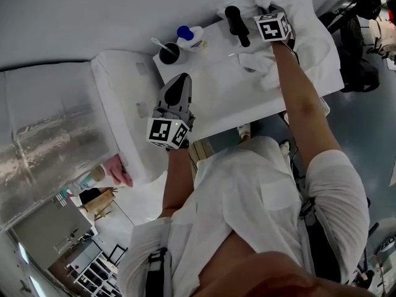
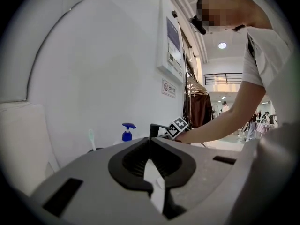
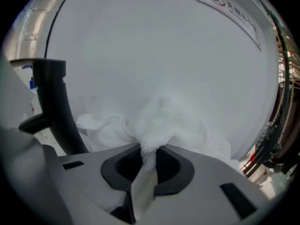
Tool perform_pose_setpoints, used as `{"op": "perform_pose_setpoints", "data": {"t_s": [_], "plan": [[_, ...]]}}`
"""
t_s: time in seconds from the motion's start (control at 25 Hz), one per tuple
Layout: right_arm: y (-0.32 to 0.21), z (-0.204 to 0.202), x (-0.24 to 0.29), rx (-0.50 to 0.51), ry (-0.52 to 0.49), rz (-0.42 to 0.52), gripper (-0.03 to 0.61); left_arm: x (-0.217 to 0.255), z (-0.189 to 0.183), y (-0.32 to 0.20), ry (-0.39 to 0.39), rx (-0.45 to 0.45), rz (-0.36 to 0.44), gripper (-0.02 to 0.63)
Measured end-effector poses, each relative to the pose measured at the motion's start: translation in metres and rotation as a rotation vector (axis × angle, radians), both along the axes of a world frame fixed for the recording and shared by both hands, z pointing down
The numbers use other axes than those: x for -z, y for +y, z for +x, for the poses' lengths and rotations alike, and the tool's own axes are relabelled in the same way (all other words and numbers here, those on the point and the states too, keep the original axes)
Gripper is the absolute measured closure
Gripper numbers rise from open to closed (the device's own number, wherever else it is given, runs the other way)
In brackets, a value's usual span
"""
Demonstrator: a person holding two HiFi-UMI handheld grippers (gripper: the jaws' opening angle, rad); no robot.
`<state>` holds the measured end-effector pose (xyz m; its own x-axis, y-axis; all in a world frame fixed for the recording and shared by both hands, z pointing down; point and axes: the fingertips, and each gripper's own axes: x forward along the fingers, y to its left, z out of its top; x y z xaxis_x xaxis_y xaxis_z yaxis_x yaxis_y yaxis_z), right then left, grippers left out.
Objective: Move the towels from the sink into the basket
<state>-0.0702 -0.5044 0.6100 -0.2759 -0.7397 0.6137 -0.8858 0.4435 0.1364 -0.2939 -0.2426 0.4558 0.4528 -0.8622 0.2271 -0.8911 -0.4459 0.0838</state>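
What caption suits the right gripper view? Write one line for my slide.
The right tongs pinch a white towel, with the black faucet at left.

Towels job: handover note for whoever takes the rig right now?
Left tongs: shut, empty.
Right tongs: shut on a white towel beside the black faucet.
More white cloth lies near the faucet.
Done: grip made; no towel seen moved.
Left: carry this towel to the basket, then the rest. I cannot pick out the basket with certainty.
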Motion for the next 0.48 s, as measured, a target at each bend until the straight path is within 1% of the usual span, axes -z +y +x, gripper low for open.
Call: {"op": "perform_pose_setpoints", "data": {"t_s": [0.08, 0.24, 0.32, 0.48], "plan": [[0.004, 0.002, 0.018, 0.01, -0.036, 0.045, 0.505, 0.002, 0.001, 0.002, 0.0, 0.003, 0.004, 0.597], [0.011, 0.01, 0.07, 0.04, -0.114, 0.157, 0.509, 0.011, 0.007, 0.002, 0.004, 0.01, 0.024, 0.597], [0.018, 0.016, 0.092, 0.055, -0.153, 0.196, 0.509, 0.016, 0.012, 0.001, 0.007, 0.014, 0.034, 0.597], [0.036, 0.025, 0.137, 0.109, -0.193, 0.266, 0.511, 0.026, 0.03, 0.001, 0.015, 0.009, 0.054, 0.597]]}}
